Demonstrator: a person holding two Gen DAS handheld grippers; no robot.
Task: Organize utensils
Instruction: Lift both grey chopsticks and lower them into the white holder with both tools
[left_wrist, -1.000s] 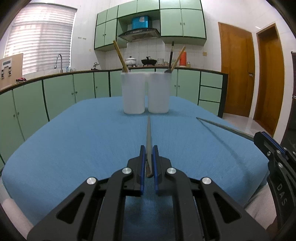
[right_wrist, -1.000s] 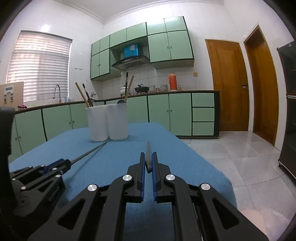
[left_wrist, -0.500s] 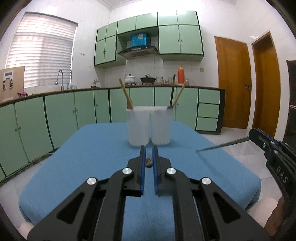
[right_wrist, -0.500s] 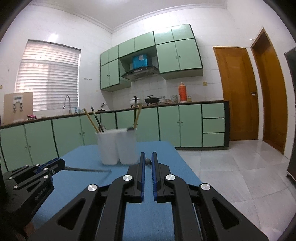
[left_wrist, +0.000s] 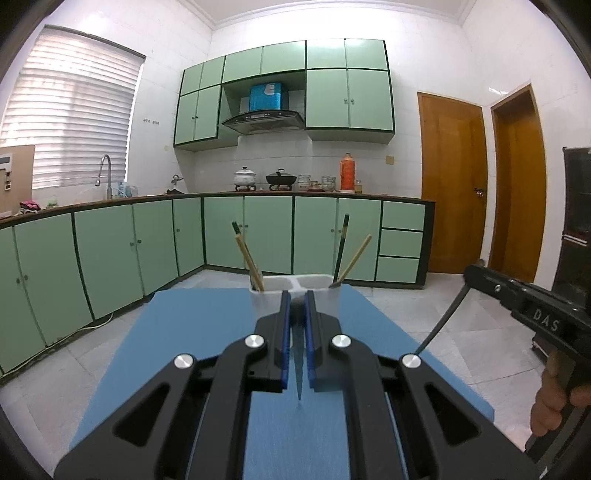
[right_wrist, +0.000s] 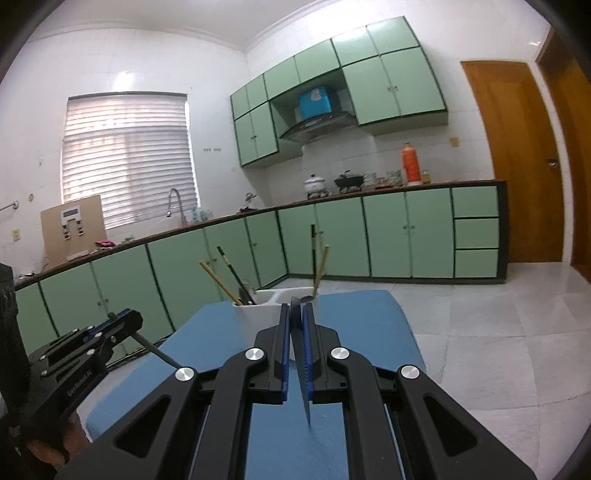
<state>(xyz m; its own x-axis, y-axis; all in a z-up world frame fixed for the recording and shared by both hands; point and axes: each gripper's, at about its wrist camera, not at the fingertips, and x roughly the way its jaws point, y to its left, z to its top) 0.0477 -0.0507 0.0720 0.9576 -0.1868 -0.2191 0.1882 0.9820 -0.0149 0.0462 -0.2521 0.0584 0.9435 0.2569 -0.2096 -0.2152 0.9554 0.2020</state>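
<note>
Green cabinets ring a tiled kitchen; in the left wrist view a blue cloth desk (left_wrist: 192, 332) carries a white two-cup plastic holder (left_wrist: 314, 286) with slim sticks leaning inside. Left gripper (left_wrist: 296, 325) is clenched on a thin dark chopstick (left_wrist: 298, 373), tip hanging down. From the right wrist view, the right gripper (right_wrist: 295, 332) pinches a second chopstick (right_wrist: 306, 391) above the cloth. Judged step: carrying both; next, tips must be steered into a cup
</note>
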